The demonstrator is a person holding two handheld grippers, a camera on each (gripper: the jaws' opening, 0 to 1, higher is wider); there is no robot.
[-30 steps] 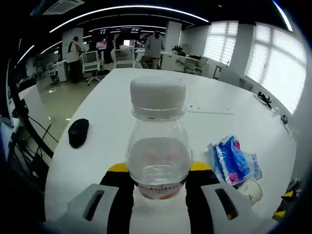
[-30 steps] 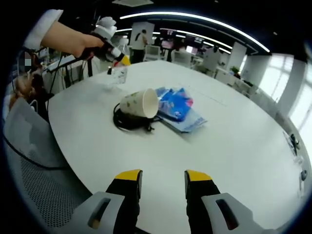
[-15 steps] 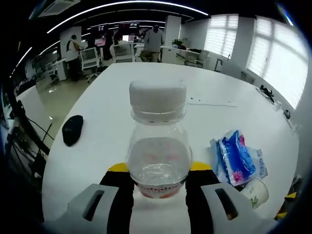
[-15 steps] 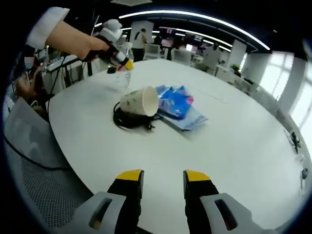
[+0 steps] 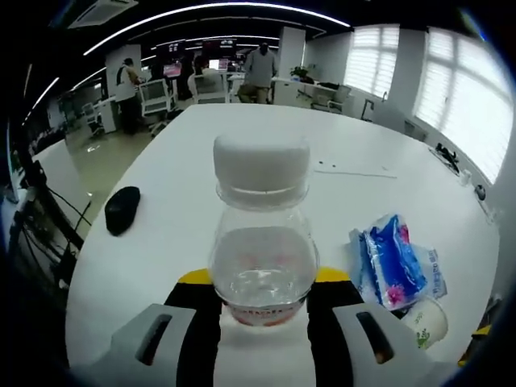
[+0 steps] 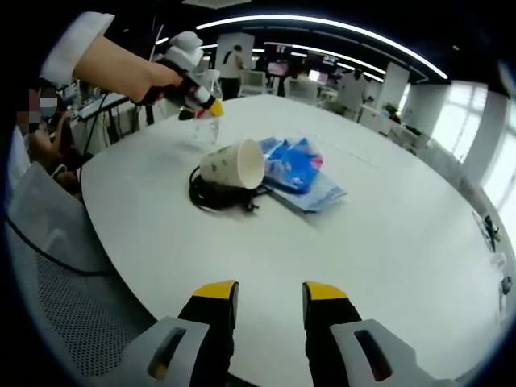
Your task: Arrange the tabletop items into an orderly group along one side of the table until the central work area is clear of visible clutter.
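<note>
Left gripper (image 5: 264, 294) clamping a clear bottle (image 5: 263, 242) at its lower body, yellow-tipped jaws pressing on either side. Bottle standing upright between the jaws, white cap (image 5: 261, 166) on top, a little clear liquid inside, a red label band at its base. Beyond it, a white table (image 5: 242, 137) stretching away. Lying to the bottle's right: a blue tissue pack (image 5: 391, 262), and just beside that a paper cup (image 5: 426, 324) on its side. Sitting well apart to the left, near the table edge: a black mouse (image 5: 122, 210).

Right gripper (image 6: 264, 294) hovering over the near table edge (image 6: 387, 242), jaws apart with an open gap, gripping nothing and touching nothing. Farther across the table, the paper cup (image 6: 232, 164) lying on its side atop a coiled black cable (image 6: 211, 197), mouth facing the tissue pack (image 6: 300, 171), the two touching or nearly so. Behind them, a hand (image 6: 137, 71) bringing the left gripper (image 6: 214, 108) and bottle (image 6: 203, 126) down near the far table edge.
</note>
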